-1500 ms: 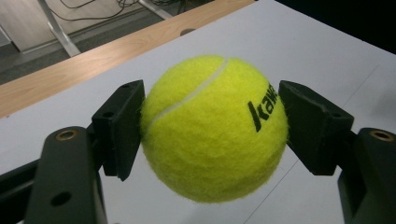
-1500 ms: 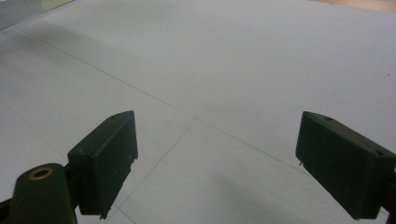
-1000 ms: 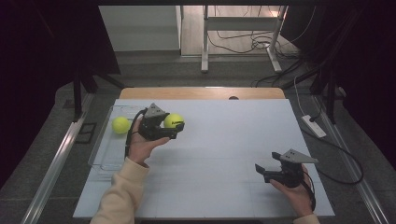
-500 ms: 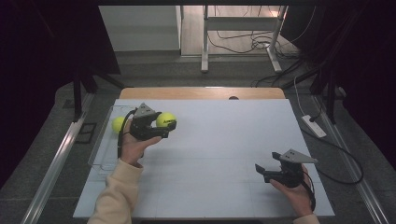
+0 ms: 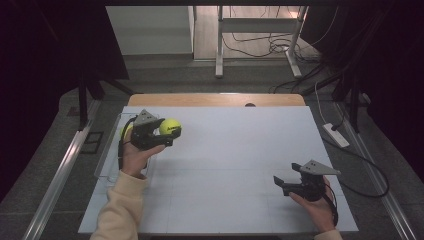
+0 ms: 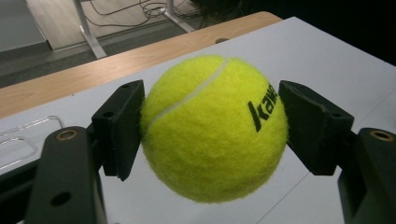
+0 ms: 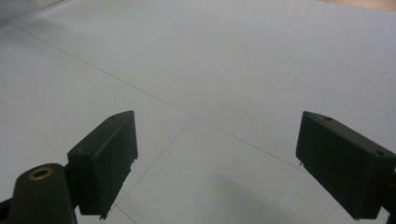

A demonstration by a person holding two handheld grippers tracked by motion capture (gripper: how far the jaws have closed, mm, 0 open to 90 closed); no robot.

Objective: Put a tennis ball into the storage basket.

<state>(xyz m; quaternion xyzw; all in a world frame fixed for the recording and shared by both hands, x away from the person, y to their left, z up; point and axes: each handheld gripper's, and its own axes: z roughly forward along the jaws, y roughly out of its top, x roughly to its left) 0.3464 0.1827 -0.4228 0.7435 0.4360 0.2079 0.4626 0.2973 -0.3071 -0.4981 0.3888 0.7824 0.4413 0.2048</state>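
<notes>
1. While the left gripper (image 5: 162, 136) sits at the left of the high view, its jaws are clamped on a yellow tennis ball (image 5: 170, 127), one black pad pressed against each side.
2. From the left gripper view, the tennis ball (image 6: 214, 127) takes up the centre of the frame, clear of the white tabletop (image 6: 327, 56) below it; black lettering shows on its right side, partly hidden by the right pad.
3. Behind the left gripper in the high view, a second yellow-green ball (image 5: 127, 131) peeks out at the gripper's left edge, over a clear tray (image 5: 107, 160) lying along the left edge of the table.
4. Right gripper (image 5: 281, 183) sits at the lower right of the high view, low over the white tabletop (image 5: 240, 150), well apart from the ball.
5. Right gripper view: both black jaws stand wide apart, nothing between them, bare tabletop (image 7: 224, 70) with thin seam lines beyond.
6. A wooden strip (image 5: 215, 99) borders the table's far edge, at upper centre of the high view.
</notes>
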